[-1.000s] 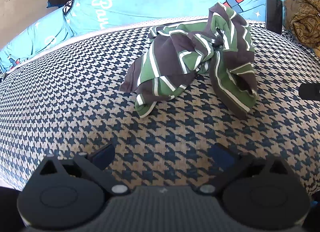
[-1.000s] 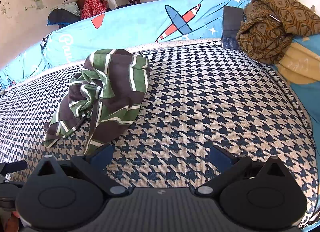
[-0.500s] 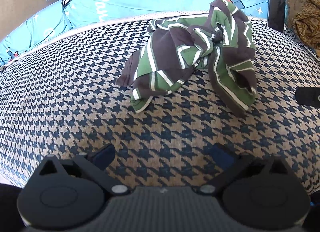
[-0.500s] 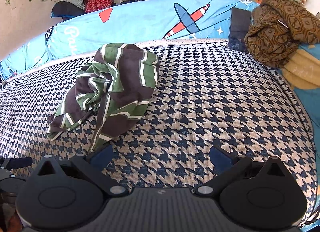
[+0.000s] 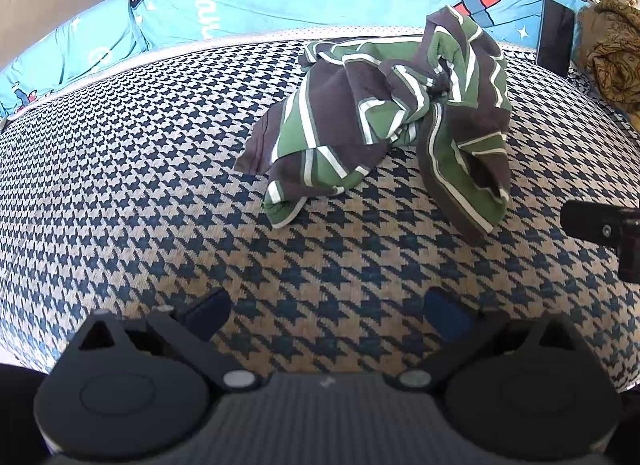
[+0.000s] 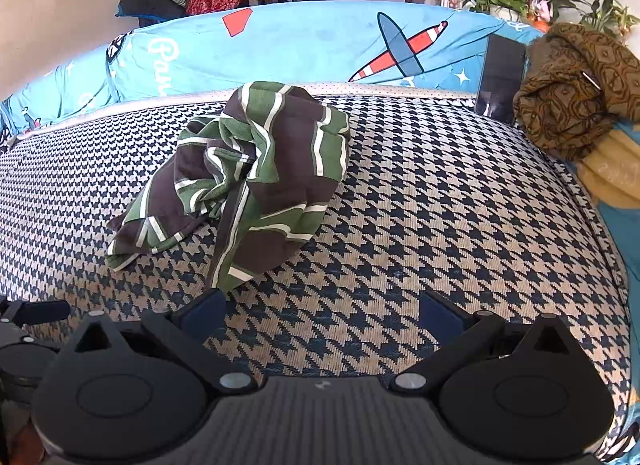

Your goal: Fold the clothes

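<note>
A crumpled garment (image 5: pixel 384 125) with dark brown, green and white stripes lies in a heap on the houndstooth bed cover (image 5: pixel 140 169). In the right wrist view the same garment (image 6: pixel 256 181) sits left of centre. My left gripper (image 5: pixel 326 311) hovers open over the cover, short of the heap's near edge, nothing between its blue pads. My right gripper (image 6: pixel 320 311) is open too; its left fingertip (image 6: pixel 202 313) is close to the garment's near hem. The right gripper's body shows at the right edge of the left wrist view (image 5: pixel 604 233).
A blue cartoon-print quilt (image 6: pixel 304 49) runs along the far side of the bed. A brown patterned cloth pile (image 6: pixel 576 85) and a dark phone-like slab (image 6: pixel 502 79) sit at the far right. Furniture and plants stand beyond.
Both grippers have moved forward toward the garment, which looks larger and closer now. The garment itself has not moved. Both stay open.
</note>
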